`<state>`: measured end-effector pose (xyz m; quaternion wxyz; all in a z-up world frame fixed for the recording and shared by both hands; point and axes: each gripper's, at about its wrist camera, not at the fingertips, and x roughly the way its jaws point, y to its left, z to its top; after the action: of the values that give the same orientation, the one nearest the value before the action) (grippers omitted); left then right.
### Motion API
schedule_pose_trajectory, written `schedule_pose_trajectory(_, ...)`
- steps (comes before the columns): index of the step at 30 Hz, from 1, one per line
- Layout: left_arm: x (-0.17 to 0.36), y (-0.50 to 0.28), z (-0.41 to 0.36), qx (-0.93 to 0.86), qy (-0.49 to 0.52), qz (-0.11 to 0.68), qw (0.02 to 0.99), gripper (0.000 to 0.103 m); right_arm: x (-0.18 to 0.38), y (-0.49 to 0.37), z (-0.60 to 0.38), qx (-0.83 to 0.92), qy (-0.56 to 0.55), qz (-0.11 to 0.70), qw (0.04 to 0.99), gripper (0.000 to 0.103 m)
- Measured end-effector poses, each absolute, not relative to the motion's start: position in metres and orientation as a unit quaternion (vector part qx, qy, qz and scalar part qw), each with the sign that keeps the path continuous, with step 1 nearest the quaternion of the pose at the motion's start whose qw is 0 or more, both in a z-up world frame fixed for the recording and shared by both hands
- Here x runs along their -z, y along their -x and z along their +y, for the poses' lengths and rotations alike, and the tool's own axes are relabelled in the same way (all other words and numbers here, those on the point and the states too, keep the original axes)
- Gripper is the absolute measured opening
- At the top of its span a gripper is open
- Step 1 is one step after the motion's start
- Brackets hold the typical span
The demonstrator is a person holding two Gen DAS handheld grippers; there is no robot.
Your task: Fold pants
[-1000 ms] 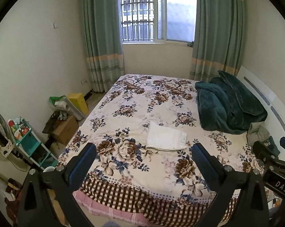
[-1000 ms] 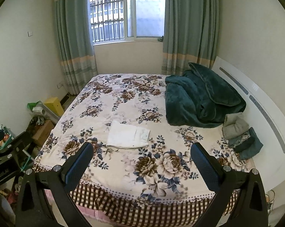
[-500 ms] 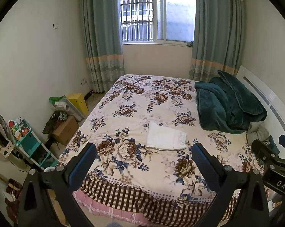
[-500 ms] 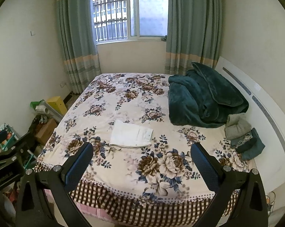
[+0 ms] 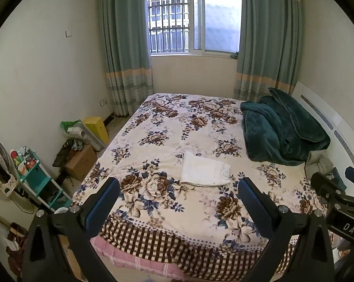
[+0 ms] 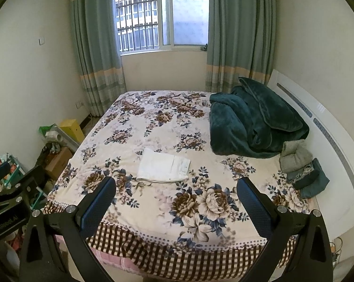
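Left gripper: black angular frame, two fingers faced with dark blue textured pads, a silver round screw head at each finger's base and at each outer shoulder, triangular cut-outs in the side arms. Right gripper: same black frame, blue pads and silver screws. White lettering "DAS" showed on its body at 4 o'clock of the left wrist view.

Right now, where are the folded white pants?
The folded white pants lie flat on the floral bedspread near the bed's foot, left of the dark green blanket, beyond both open grippers in both wrist views.
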<state>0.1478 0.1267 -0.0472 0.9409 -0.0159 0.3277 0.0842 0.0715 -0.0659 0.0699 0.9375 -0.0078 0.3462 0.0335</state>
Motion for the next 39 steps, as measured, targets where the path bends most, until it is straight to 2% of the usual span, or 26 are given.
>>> schedule_pose_trajectory(39,0.036,-0.137,0.132,-0.082,0.012,0.323,0.943,0.103,-0.069,-0.053,-0.069,-0.023,0.006,0.350,0.936,0.103)
